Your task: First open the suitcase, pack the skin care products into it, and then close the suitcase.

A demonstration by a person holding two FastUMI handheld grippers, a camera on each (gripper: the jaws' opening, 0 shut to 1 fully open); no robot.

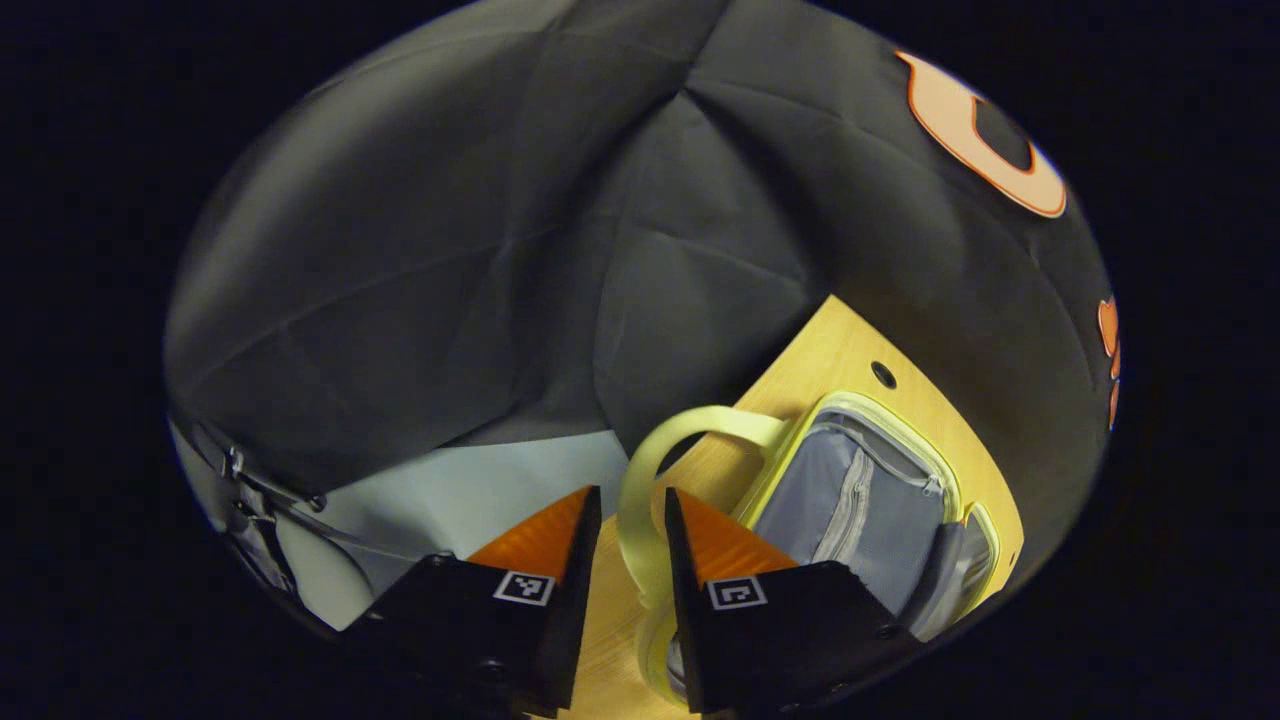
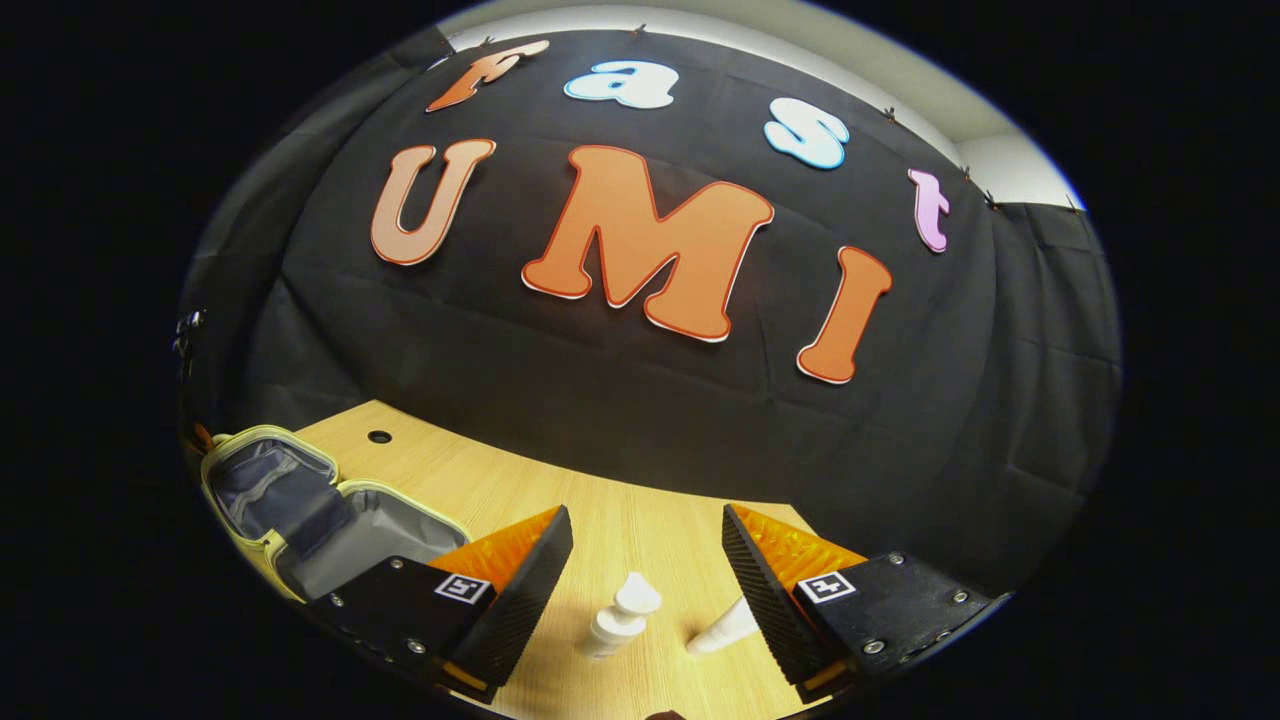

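Pale-yellow suitcase handle [image 1: 640, 490] between the left hand-held gripper [image 1: 632, 520] fingers.

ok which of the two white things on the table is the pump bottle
On the wooden table, right of the open suitcase, lie two white skin care items. The pump bottle is the left one, with a rounded cap; the tube beside it tapers.
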